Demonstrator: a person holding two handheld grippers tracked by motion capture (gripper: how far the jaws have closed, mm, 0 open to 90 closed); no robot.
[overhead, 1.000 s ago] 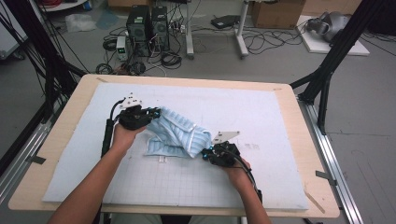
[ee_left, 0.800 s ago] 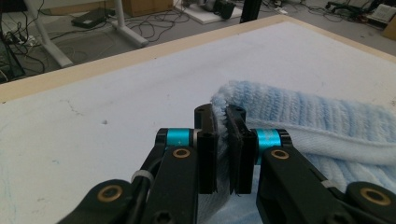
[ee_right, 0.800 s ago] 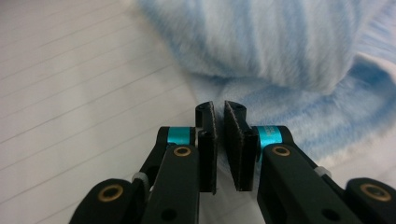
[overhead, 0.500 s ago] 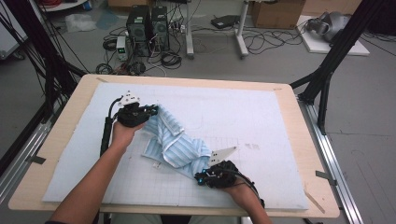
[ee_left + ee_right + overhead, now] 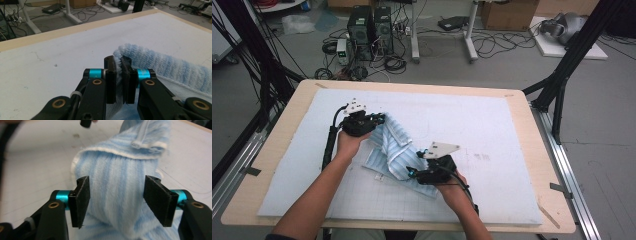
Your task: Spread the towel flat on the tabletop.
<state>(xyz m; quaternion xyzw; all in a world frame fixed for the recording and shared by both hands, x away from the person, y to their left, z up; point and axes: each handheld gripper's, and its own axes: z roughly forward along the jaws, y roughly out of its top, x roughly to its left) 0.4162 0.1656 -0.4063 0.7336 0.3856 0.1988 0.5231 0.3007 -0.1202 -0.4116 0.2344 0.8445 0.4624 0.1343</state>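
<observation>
Folding the towel (image 5: 394, 150): the left gripper (image 5: 119, 75) clamps one corner, while the right gripper (image 5: 117, 200) has just been opening, its jaws apart around the cloth. Next, the right likely needs a fresh grip.

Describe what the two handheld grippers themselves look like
Both grippers, left and right, are black with flat rectangular jaw pads, bright blue collars and brass-coloured pivot screws. A grey three-cornered plate tops each, and a black cable trails back. The forearms are bare, no sleeves.
</observation>
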